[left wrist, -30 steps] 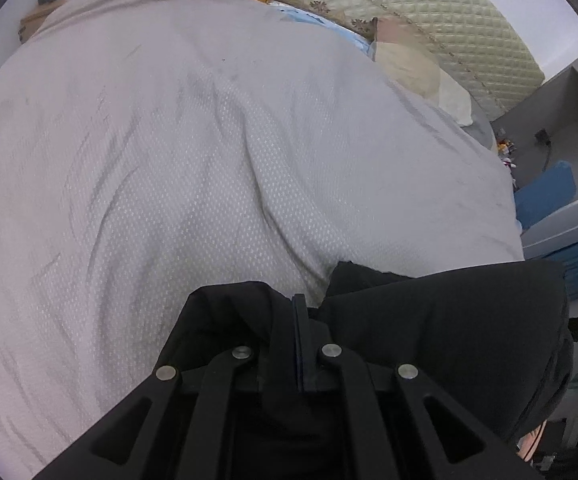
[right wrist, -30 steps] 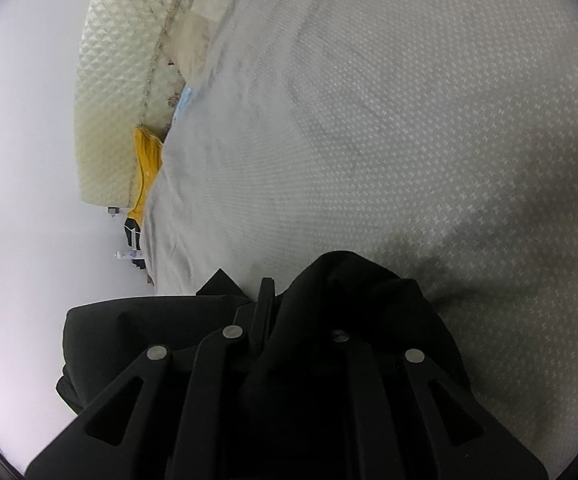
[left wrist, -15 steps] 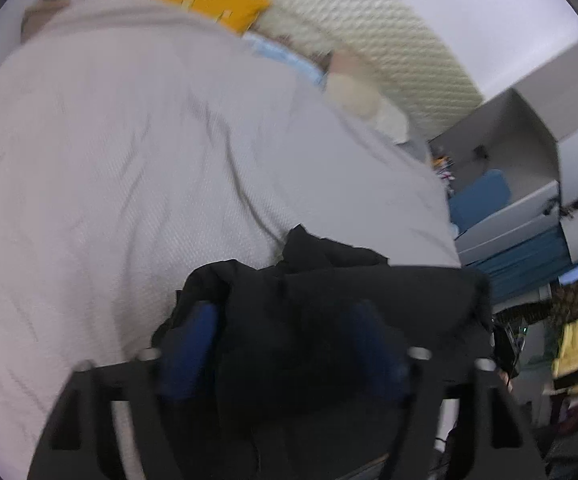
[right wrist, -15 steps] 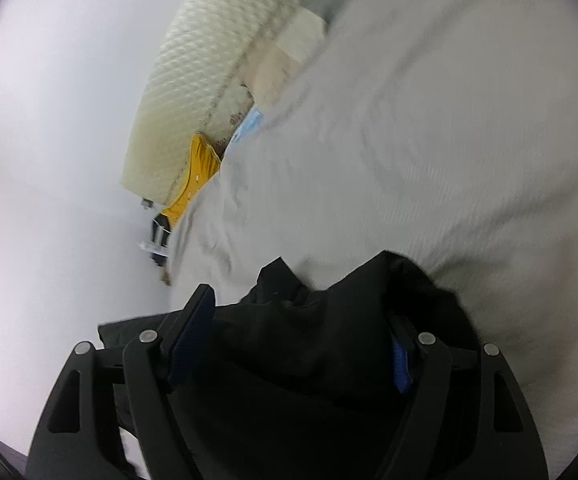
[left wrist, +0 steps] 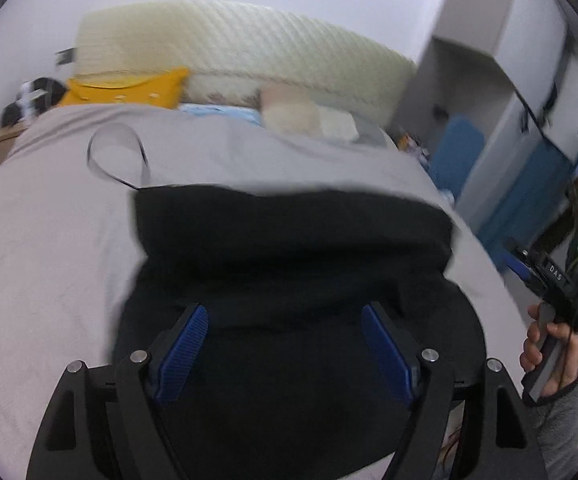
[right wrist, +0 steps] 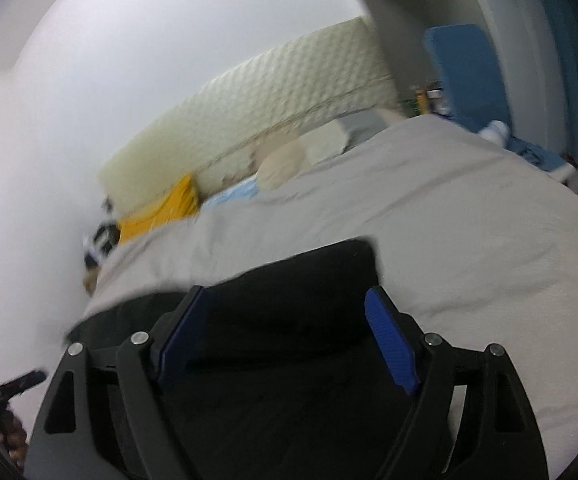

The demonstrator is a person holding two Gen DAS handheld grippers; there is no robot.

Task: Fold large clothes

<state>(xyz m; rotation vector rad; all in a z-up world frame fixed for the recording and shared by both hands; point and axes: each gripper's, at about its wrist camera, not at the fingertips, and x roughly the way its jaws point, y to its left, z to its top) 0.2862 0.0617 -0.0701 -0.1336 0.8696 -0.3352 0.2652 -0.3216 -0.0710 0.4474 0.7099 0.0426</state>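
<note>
Left tool [left wrist: 285, 344]: fingers spread wide apart, blue pads [left wrist: 183, 354] facing each other with nothing clamped between them; the black garment [left wrist: 289, 252] lies directly under and ahead of the opening. Right tool [right wrist: 285, 334]: likewise spread wide, blue pads [right wrist: 389, 340] bare, gripping nothing, with the same black garment [right wrist: 289, 300] below and just beyond its tips. Whether either tool's fingertips touch the fabric cannot be determined. The garment rests on the bed in a broad dark slab with a fairly straight far edge; a thin dark cord loop [left wrist: 117, 156] trails from its far left corner in the left view. Beneath and around it on all visible sides is the grey bedcover [left wrist: 49, 240], lightly creased. Beyond the garment, at the far end of the bed, lie a yellow pillow [left wrist: 129, 88], a pale blue item [left wrist: 221, 112] and a cream pillow [left wrist: 289, 114], backed by the quilted cream headboard [left wrist: 241, 48]. To the right of the left tool, off the bed edge, the person's right hand [left wrist: 549, 344] grips the handle of the other device. Further right stand a grey cabinet [left wrist: 469, 100] and blue panels [left wrist: 457, 152]. Both views show motion blur.
</note>
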